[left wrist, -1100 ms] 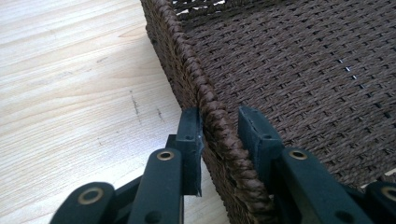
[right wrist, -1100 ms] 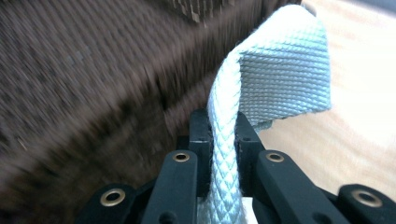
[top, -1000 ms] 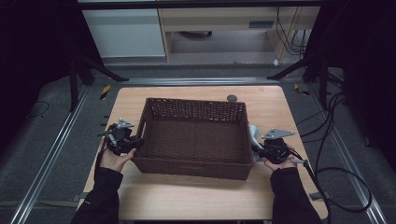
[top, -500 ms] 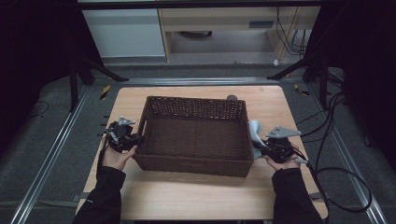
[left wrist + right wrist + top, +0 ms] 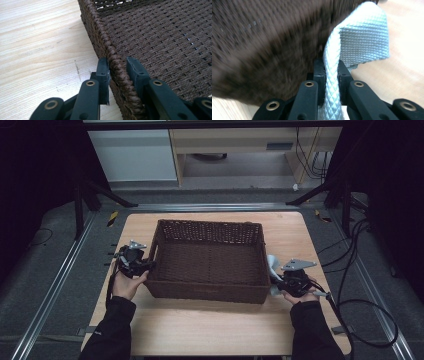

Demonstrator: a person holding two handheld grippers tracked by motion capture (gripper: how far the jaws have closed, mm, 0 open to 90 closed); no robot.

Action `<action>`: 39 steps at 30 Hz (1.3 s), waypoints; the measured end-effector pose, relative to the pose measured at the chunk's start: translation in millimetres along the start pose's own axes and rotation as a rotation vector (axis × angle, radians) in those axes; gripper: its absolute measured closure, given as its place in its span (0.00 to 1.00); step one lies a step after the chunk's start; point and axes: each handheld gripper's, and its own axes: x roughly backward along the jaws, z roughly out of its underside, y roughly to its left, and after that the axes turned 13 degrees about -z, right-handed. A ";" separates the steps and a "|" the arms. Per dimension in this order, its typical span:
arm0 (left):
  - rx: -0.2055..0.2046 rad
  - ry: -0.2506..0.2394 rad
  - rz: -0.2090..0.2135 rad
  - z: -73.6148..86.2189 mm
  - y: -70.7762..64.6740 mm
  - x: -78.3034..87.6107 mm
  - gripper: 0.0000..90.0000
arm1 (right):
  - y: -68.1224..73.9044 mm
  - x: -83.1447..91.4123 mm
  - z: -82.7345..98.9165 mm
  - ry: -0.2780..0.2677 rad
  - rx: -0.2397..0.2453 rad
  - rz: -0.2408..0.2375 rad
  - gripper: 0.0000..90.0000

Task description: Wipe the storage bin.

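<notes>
Spanning most of the view from above, the pale wooden surface (image 5: 210,330) carried a dark brown woven basket (image 5: 210,262) at its middle, set between the person's two forearms, which came in from the near edge. At the basket's left wall sat the left tongs (image 5: 146,266); the left gripper view showed them astride the braided rim (image 5: 113,58), one jaw outside over the surface and one inside over the woven floor, the outer pad touching the rim and the inner one standing just off it, so they were narrowed around it without clearly pinching. At the basket's right wall, the right tongs (image 5: 274,279) were clamped on a pale grey woven strap (image 5: 362,37), which rose between the jaws and folded over just beside the blurred brown weave.
</notes>
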 end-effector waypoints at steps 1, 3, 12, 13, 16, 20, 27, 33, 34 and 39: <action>0.000 0.000 0.000 0.0 0.0 0.0 0.80 | -1.2 -5.2 4.2 0.030 -0.007 -0.001 0.92; -0.002 -0.001 -0.002 0.0 -0.3 0.1 0.80 | -2.8 -11.5 8.4 0.054 -0.017 -0.005 0.92; 0.006 -0.003 -0.006 -2.5 0.5 -2.6 0.80 | 7.0 12.4 -12.5 -0.056 0.037 0.021 0.92; 0.001 -0.001 -0.009 -3.6 0.6 -3.4 0.80 | 9.7 17.4 -16.8 -0.074 0.049 0.022 0.92; -0.002 -0.004 -0.012 -5.3 0.8 -5.0 0.80 | 15.8 26.2 -24.2 -0.082 0.077 0.033 0.92; -0.006 -0.003 -0.014 -5.4 0.6 -4.9 0.80 | 15.0 23.7 -18.8 -0.054 0.070 0.026 0.92; 0.006 -0.007 -0.015 -7.4 2.2 -7.7 0.80 | 7.9 5.7 2.2 0.017 0.022 0.007 0.92; 0.005 -0.009 -0.022 -11.3 3.7 -11.7 0.79 | 1.7 -9.7 13.0 0.090 -0.016 -0.019 0.92; 0.005 -0.012 -0.024 -11.8 3.9 -12.4 0.79 | 1.2 -9.5 12.6 0.093 -0.014 -0.021 0.92; 0.002 -0.012 -0.027 -13.3 4.0 -13.7 0.79 | 6.8 12.4 -0.1 0.006 0.019 -0.005 0.92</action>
